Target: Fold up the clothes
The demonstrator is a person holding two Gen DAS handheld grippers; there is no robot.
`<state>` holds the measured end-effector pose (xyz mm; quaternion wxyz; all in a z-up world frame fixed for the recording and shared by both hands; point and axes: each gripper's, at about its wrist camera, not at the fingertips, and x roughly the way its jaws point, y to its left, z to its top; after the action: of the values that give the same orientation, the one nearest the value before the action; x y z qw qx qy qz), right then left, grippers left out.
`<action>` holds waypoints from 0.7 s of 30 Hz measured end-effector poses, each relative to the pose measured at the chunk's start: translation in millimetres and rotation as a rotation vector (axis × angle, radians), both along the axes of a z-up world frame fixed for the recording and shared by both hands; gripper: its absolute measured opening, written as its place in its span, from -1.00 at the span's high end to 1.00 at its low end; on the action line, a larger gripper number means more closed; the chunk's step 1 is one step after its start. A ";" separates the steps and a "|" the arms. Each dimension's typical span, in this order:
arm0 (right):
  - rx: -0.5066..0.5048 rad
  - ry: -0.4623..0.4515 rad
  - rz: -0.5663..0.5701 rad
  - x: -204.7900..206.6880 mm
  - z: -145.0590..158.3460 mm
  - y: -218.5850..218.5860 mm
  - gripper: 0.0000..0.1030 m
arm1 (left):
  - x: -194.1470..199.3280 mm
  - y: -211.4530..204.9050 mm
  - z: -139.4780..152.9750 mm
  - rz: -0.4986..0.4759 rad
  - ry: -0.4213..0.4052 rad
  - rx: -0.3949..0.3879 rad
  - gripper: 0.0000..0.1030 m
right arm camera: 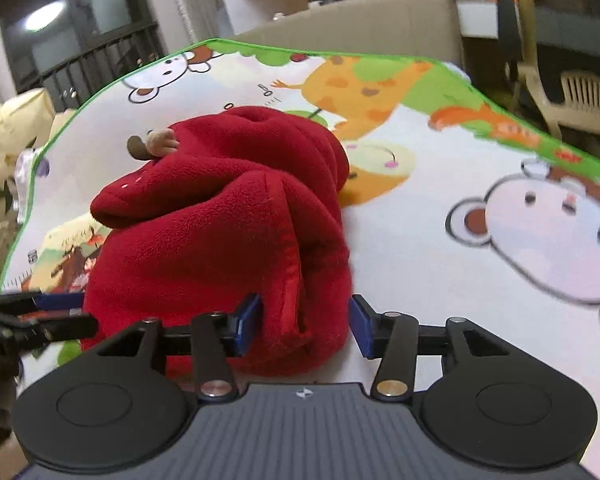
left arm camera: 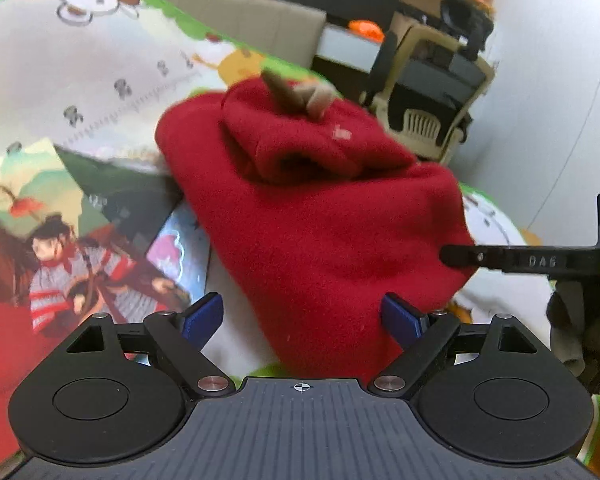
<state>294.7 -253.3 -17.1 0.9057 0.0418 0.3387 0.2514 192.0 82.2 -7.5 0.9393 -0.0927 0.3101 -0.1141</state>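
The red fleece garment (right arm camera: 220,240) lies bunched in a thick mound on the cartoon-print mat (right arm camera: 440,208), a small brown trim piece near its top. The right gripper (right arm camera: 304,326) has its fingers spread around the near fold, not yet pinching; the left gripper (left arm camera: 302,320) is also spread wide at the garment's edge. Judging from this, take one layer only — not the whole wad — and pull flat before folding.

One red fleece garment (left arm camera: 324,220), two grippers (left arm camera: 302,320)
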 end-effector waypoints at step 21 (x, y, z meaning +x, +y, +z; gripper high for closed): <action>-0.597 -0.507 0.387 10.1 26.3 161.9 -0.15 | 12.1 0.6 -12.0 0.036 0.048 0.037 -0.86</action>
<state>304.8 -91.4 9.2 0.8689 -0.3490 0.1649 0.3098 204.1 82.8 -19.5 0.9350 -0.0836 0.3329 -0.0890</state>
